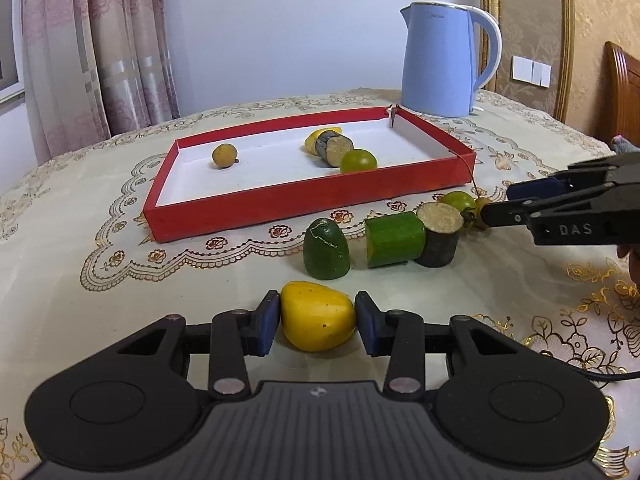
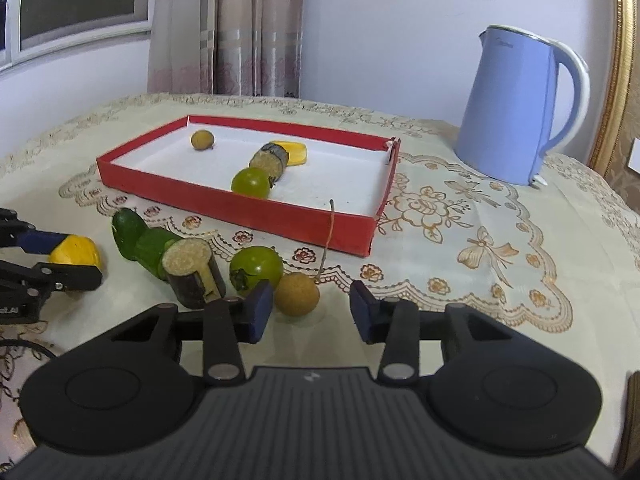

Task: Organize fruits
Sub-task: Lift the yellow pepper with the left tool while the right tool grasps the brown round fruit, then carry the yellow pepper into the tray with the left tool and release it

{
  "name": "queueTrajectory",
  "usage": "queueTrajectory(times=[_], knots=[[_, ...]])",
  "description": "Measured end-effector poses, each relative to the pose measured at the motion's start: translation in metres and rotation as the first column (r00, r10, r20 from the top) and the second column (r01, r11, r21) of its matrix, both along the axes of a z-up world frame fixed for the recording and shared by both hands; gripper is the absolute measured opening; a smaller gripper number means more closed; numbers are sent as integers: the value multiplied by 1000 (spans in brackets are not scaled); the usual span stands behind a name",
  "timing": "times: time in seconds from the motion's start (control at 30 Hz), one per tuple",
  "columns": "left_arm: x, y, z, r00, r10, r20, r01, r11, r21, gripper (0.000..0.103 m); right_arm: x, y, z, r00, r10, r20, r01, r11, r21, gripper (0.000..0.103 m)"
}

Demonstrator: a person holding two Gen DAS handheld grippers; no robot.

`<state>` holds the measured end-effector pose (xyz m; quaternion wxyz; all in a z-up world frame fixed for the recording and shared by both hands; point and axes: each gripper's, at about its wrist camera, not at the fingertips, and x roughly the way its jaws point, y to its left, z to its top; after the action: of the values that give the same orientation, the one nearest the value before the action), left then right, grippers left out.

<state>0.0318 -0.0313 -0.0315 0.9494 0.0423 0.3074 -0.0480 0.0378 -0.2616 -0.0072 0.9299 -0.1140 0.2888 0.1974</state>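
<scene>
Your left gripper [image 1: 317, 322] is closed on the yellow fruit piece [image 1: 316, 320] on the tablecloth [image 1: 120, 280]; your right gripper [image 2: 312, 306] stands slightly apart around the brown round fruit [image 2: 297, 294], only its left pad touching; the red tray [image 1: 280, 200] behind holds four pieces; the blue kettle [image 2: 516, 112] stands beyond.
</scene>
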Motion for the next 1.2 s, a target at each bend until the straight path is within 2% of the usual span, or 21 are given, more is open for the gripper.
queueTrajectory(times=[0.63,0.83,1.2], knots=[[2,3,-2,1000,-4,-10,3,1000,-20,40,7,10,-5,996,74,-49,-75,997,-15,37],[1,2,-3,1000,-4,-10,3,1000,-19,40,15,14,-7,997,64,-43,-66,997,-34,26],[2,4,-4,1000,-5,-15,4,1000,-24,40,16,11,-8,997,62,-48,-64,998,-28,26]])
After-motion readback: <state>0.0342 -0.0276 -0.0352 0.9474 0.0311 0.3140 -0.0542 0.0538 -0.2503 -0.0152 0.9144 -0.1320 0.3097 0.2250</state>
